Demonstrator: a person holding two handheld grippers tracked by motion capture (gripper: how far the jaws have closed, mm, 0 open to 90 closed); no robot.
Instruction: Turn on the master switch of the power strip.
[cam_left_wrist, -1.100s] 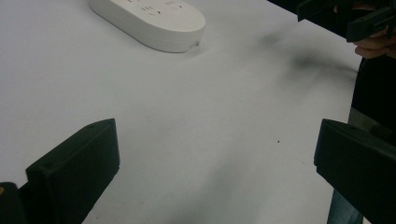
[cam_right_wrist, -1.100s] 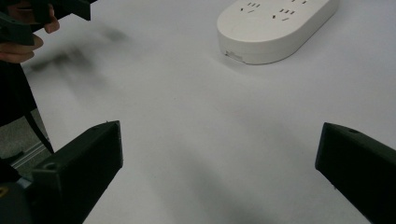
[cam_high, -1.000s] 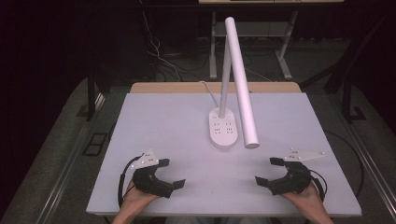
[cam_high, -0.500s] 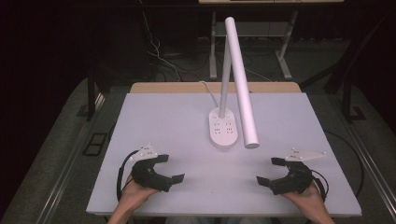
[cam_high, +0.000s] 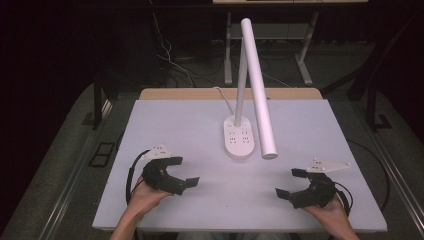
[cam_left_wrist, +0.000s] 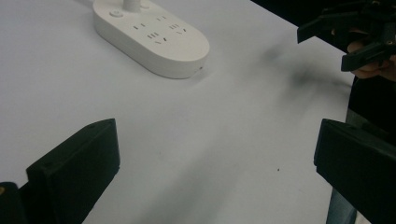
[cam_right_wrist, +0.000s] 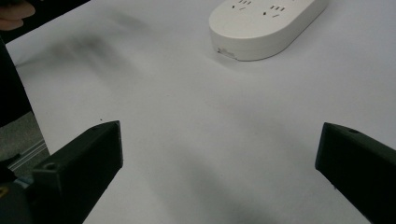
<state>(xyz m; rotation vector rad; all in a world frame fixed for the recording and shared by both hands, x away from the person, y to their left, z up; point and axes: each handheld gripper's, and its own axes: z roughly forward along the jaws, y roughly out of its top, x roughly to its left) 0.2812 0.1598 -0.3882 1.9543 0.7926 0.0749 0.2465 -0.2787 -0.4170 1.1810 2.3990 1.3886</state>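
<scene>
In the gripper views the lamp's upper parts are cut off, so that the left gripper view has its white oval base (cam_left_wrist: 152, 37) with only the foot of the stem, and the right gripper view has part of the base. On the pale worktop (cam_high: 165, 125) nothing stands between the lamp (cam_high: 239, 140) and the left gripper (cam_high: 182, 172) or the right gripper (cam_high: 290, 182), both well apart from it near the front edge, each with its fingers spread wide and holding nothing. The lamp stands at the middle toward the back, its base carrying sockets, a thin stem rising from it and a long white tube head (cam_high: 259, 95) slanting down over the worktop, while its cord (cam_high: 223, 97) runs off the rear edge.
</scene>
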